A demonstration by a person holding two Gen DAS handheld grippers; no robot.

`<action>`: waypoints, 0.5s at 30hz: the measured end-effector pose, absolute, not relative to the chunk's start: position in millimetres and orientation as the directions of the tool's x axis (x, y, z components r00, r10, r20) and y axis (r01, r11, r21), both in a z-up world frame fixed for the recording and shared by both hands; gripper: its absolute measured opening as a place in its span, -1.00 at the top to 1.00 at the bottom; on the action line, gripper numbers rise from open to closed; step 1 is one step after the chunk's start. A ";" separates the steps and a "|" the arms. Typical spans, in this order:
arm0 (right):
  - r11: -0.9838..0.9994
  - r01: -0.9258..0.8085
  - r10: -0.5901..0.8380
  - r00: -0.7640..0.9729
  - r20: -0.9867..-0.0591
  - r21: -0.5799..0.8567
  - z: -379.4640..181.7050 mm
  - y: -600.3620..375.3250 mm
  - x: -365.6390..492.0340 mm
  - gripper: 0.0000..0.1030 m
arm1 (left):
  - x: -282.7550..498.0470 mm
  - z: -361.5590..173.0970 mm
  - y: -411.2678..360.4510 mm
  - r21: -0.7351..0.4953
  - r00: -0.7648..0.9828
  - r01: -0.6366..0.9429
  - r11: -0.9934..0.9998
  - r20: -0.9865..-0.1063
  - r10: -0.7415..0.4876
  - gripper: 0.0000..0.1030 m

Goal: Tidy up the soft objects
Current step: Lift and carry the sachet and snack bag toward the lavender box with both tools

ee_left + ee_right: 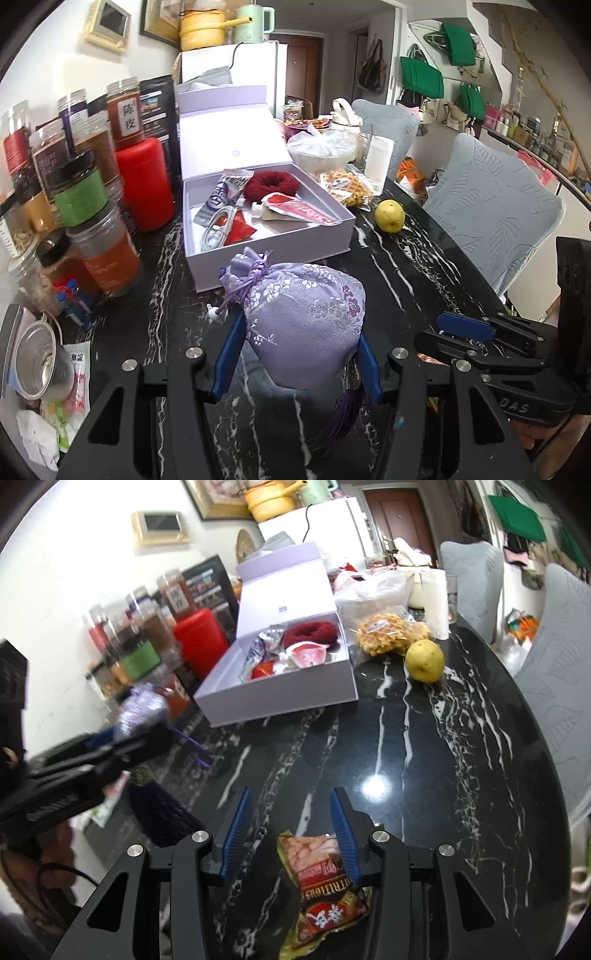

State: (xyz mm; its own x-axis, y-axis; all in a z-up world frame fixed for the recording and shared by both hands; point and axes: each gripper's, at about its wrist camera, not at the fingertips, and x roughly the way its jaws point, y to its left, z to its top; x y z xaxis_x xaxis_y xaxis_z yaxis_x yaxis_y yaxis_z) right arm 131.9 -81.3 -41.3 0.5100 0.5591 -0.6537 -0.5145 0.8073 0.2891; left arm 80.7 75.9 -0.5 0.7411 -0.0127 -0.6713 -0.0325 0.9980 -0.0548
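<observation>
My left gripper [297,354] is shut on a lilac brocade drawstring pouch [306,325] and holds it above the black marble table [413,280], just in front of the open lilac box [266,221]. The box holds a dark red scrunchie [271,183], foil packets and red sachets. In the right wrist view the pouch [142,710] is blurred at the left, and the box [284,672] lies beyond. My right gripper [291,834] is open over the table, a snack packet [325,882] lying below its right finger.
Spice jars [81,192] and a red canister [144,184] stand left of the box. A yellow fruit [389,216], bagged waffles [349,186] and a white cup [378,158] sit to the right. Grey chairs [491,210] line the table's right edge. A tin [40,362] lies near left.
</observation>
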 end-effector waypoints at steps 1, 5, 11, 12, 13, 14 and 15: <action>0.806 -0.522 0.559 0.512 -0.653 0.280 -42.3 -79.3 130.8 0.15 | 79.4 -1.5 78.5 -0.058 0.741 -0.038 0.998 -0.672 -0.011 -0.05; 0.816 -0.516 0.541 0.520 -0.661 0.261 -47.3 -81.3 124.5 -0.20 | 76.8 -8.0 85.1 -0.079 0.733 -0.045 0.996 -0.680 -0.020 -0.05; 0.864 -0.452 0.466 0.557 -0.688 0.221 -61.3 -91.5 123.3 -0.80 | 77.4 -15.6 83.2 -0.092 0.722 -0.026 0.995 -0.690 -0.045 -0.05; 0.869 -0.439 0.459 0.545 -0.701 0.228 -65.9 -92.2 125.4 -0.80 | 77.4 -16.2 82.3 -0.093 0.721 -0.022 0.995 -0.691 -0.048 -0.05; 0.872 -0.430 0.453 0.531 -0.716 0.233 -70.2 -92.3 127.8 -0.80 | 78.2 -16.6 81.3 -0.094 0.720 -0.018 0.995 -0.692 -0.053 -0.05; 0.873 -0.426 0.451 0.518 -0.727 0.238 -74.1 -91.9 129.0 -0.80 | 79.0 -16.9 80.2 -0.095 0.719 -0.013 0.995 -0.692 -0.056 -0.05; 0.872 -0.426 0.452 0.509 -0.733 0.242 -77.3 -91.2 129.5 -0.80 | 79.4 -17.1 79.4 -0.093 0.719 -0.010 0.996 -0.692 -0.058 -0.05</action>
State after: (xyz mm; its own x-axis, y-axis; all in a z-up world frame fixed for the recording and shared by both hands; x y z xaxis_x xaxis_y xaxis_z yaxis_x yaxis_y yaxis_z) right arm 129.5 -91.2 -77.3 0.5090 0.4520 -0.7326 -0.4261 0.8718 0.2418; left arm 79.4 79.4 -17.1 0.7192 -0.0577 -0.6924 -0.0101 0.9956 -0.0934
